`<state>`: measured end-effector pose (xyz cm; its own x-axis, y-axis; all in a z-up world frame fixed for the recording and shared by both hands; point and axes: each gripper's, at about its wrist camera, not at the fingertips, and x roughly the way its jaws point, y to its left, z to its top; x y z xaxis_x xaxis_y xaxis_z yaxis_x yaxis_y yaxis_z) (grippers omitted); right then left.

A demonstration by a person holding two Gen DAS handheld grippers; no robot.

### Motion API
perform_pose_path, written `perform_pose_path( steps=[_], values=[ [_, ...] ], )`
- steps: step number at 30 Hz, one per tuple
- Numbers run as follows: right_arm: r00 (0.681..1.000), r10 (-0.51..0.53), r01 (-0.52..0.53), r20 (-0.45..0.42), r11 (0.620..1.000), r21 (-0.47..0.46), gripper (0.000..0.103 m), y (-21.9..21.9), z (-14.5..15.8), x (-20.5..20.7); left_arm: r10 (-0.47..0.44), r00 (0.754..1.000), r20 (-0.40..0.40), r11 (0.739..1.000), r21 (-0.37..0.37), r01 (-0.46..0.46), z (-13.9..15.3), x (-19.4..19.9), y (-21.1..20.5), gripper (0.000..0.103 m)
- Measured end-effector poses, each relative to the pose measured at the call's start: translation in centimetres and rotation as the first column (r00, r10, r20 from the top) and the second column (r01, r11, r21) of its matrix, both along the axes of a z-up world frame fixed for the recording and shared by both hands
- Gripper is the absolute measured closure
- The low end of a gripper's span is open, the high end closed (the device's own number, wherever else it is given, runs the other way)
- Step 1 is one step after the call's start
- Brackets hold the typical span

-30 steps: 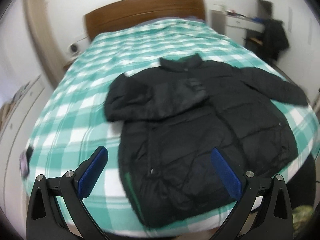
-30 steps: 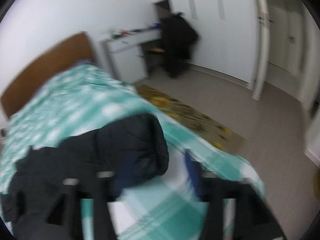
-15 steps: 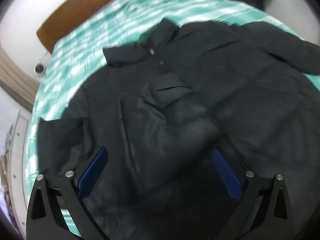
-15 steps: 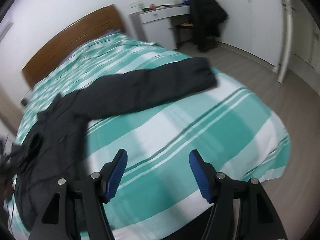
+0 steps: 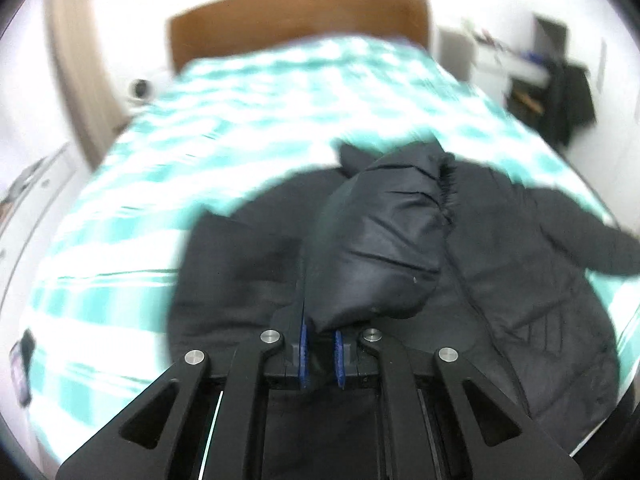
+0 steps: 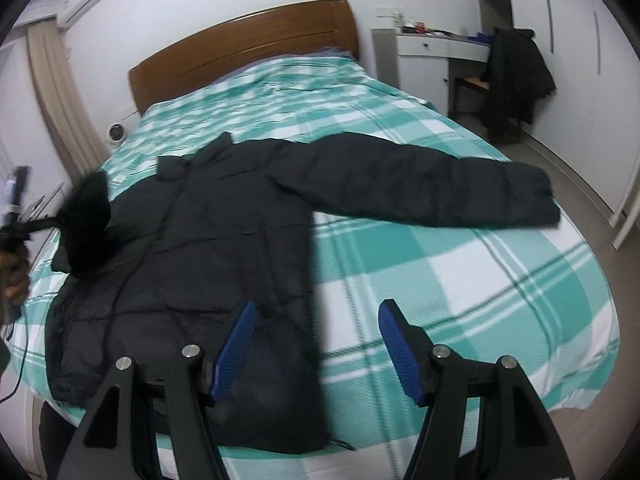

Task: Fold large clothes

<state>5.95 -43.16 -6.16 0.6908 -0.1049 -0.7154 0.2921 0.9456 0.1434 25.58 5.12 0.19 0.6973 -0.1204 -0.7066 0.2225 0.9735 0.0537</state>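
Observation:
A large black padded jacket (image 6: 208, 248) lies flat, front up, on the green and white checked bed (image 6: 460, 280). Its right sleeve (image 6: 432, 188) stretches out toward the bed's right edge. My left gripper (image 5: 320, 354) is shut on the cuff of the left sleeve (image 5: 380, 248) and holds it lifted above the jacket body (image 5: 520, 280); the raised sleeve shows in the right wrist view (image 6: 86, 232) at the far left. My right gripper (image 6: 316, 344) is open and empty, above the jacket's hem near the foot of the bed.
A wooden headboard (image 6: 244, 52) stands at the far end. A white desk (image 6: 436, 52) and a chair with a dark coat (image 6: 516, 76) stand at the right. A phone (image 5: 22, 364) lies on the bed's left edge. A curtain (image 6: 56, 96) hangs at left.
My left gripper has closed on the left sleeve cuff and lifted it off the jacket. My right gripper has swung back from the right sleeve to the jacket's hem.

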Motion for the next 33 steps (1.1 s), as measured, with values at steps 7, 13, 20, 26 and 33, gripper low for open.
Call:
perform_pose_path(
  steps=[7, 13, 20, 26, 33],
  values=[
    [0.998, 0.056, -0.056, 0.005, 0.998, -0.023, 0.037, 2.7, 1.0, 1.5, 0.284, 0.954, 0.093, 0.958, -0.076, -0.278, 6.5, -4.9, 14.1, 0.095],
    [0.994, 0.104, -0.103, 0.015, 0.994, -0.037, 0.037, 4.8, 2.2, 2.6, 0.550, 0.829, 0.099, 0.833, 0.001, -0.553, 5.3, -7.2, 24.4, 0.048],
    [0.994, 0.108, -0.108, 0.004, 0.992, -0.063, 0.037, 5.6, 2.5, 3.2, 0.672, 0.740, 0.024, 0.739, 0.042, -0.672, -0.4, -13.8, 28.3, 0.026],
    [0.996, 0.079, -0.080, -0.039, 0.996, -0.043, 0.031, 4.7, 1.2, 3.5, 0.464, 0.874, -0.142, 0.882, -0.011, -0.470, -5.7, -16.6, 21.5, 0.022],
    [0.992, 0.063, -0.069, -0.108, 0.996, -0.055, 0.024, 2.2, -0.8, 3.1, 0.119, 0.956, -0.268, 0.973, -0.159, -0.166, -9.0, -16.7, 11.0, 0.008]
  ],
)
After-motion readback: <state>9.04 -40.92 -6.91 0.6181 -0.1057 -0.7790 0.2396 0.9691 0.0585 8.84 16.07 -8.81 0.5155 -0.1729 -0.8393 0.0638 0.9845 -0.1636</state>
